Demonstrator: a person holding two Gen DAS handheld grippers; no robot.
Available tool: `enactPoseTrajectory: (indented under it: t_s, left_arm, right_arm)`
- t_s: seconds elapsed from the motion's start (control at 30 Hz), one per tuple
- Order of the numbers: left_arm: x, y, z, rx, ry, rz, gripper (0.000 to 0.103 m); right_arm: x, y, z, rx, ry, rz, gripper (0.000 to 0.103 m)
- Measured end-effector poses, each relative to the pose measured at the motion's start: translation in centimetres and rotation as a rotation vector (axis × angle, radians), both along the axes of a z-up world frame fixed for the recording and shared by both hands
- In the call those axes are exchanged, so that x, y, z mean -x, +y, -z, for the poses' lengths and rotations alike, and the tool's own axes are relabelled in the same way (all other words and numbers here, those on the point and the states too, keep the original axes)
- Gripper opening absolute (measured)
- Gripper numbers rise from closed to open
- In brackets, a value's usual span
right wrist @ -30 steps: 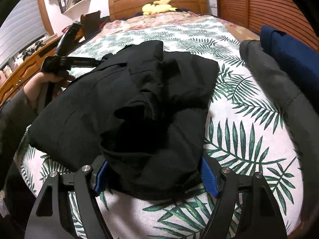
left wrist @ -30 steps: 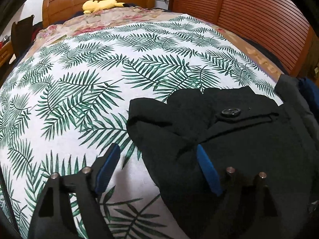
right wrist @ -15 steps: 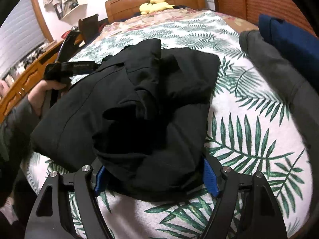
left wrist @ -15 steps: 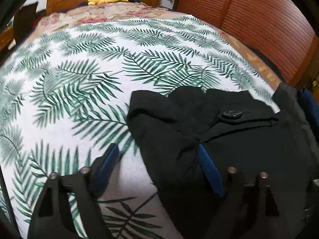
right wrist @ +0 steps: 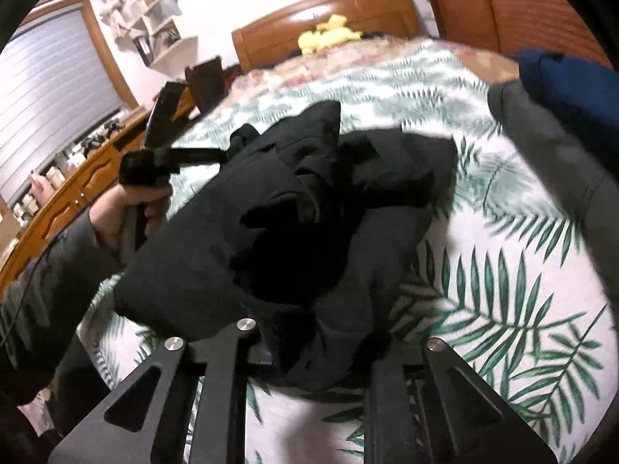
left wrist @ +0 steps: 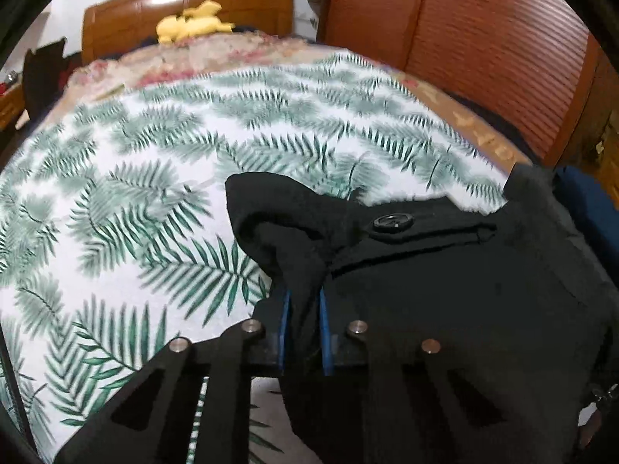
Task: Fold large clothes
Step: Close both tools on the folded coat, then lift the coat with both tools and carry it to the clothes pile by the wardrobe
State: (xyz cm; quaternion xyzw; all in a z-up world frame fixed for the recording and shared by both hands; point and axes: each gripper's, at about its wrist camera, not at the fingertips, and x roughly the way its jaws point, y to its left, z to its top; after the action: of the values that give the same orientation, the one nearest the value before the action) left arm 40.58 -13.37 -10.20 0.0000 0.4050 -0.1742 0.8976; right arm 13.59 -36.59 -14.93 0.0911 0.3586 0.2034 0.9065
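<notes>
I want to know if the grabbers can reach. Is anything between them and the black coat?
Nothing visible is in the way. The left gripper is already shut on a fold of the black coat. The right gripper has coat cloth bunched between its fingers, though its pads are hidden.

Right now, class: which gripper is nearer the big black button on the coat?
Left. The left gripper pinches fabric just below the button; the right gripper grips the black coat elsewhere, button unseen.
</notes>
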Motion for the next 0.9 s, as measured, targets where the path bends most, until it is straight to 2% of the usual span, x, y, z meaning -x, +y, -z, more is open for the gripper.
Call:
enactPoseTrajectory:
  t_s: [0.2, 0.37, 0.53, 0.67, 0.77, 0.9]
  left_arm:
    - [2.5, -1.8, -6.1, 0.012, -0.125, 0.011, 0.008]
    - [4.1, -5.1, -11.3, 0.011, -0.229, 0.033, 0.008]
    - [5.4, -11.9, -16.5, 0.061, -0.306, 0.116, 0.008]
    - [6.1, -18.5, -19.2, 0.107, -0.346, 0.196, 0.008]
    - [6.7, -23.8, -20.2, 0.132, -0.35, 0.264, 0.008]
    - [7.8, -30.1, -19.8, 0.11, -0.339, 0.361, 0.008]
  right_arm:
    - [1.0, 0.5, -4.7, 0.068, -0.134, -0.005, 0.01]
    - [1.3, -1.8, -10.4, 0.133, -0.239, 0.018, 0.01]
    - [3.6, -7.4, -17.1, 0.22, -0.356, 0.076, 0.009]
    - [5.6, -13.4, -21.0, 0.29, -0.392, 0.181, 0.009]
    - [7.0, -17.4, -22.5, 0.352, -0.393, 0.26, 0.009]
    - [8.5, -22.4, -23.0, 0.394, -0.373, 0.355, 0.009]
